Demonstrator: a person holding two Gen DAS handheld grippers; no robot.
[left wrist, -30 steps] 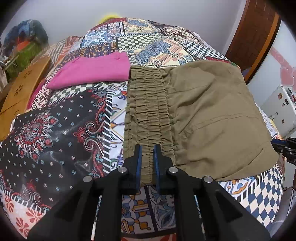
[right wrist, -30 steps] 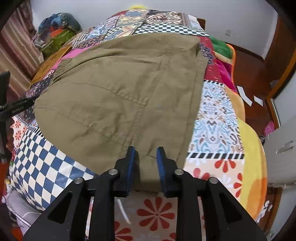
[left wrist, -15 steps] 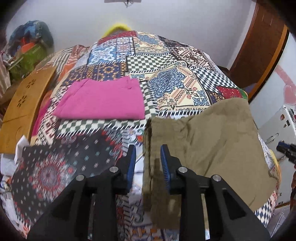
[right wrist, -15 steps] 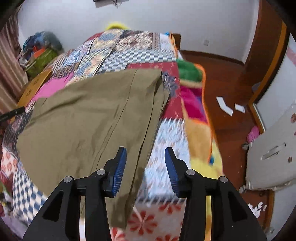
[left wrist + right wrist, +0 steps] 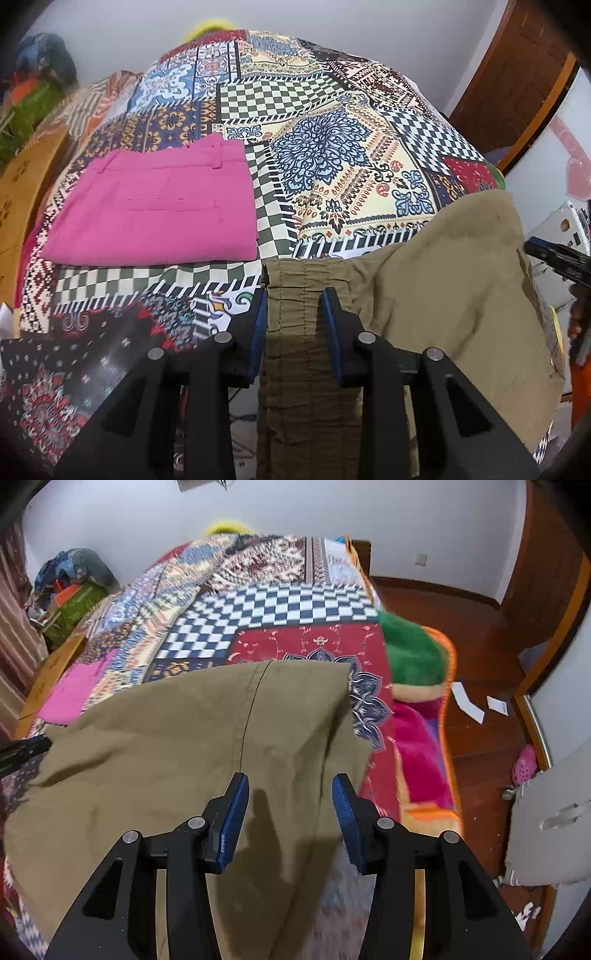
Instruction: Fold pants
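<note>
Olive pants (image 5: 443, 288) lie flat on the patchwork bed quilt (image 5: 332, 155). Their gathered elastic waistband (image 5: 295, 273) runs straight under my left gripper (image 5: 293, 317). That gripper is open, its blue pads either side of the waistband near its far corner and not pinching it. In the right wrist view the pants (image 5: 166, 738) spread to the left, and my right gripper (image 5: 290, 812) hangs open over their right side, short of the far edge. The right gripper's tip (image 5: 554, 258) shows beyond the pants, and the left gripper's tip (image 5: 22, 749) at the left edge.
A folded pink garment (image 5: 155, 210) lies on the quilt beyond the waistband. A wooden board (image 5: 22, 192) and a pile of bags (image 5: 37, 85) stand at the left. A green and orange blanket (image 5: 413, 657) hangs off the bed's right side above a wooden floor (image 5: 480, 657) with paper scraps.
Both grippers were shut on the pants' near edge. They have let go, opened, and moved forward over the pants towards their far edge.
</note>
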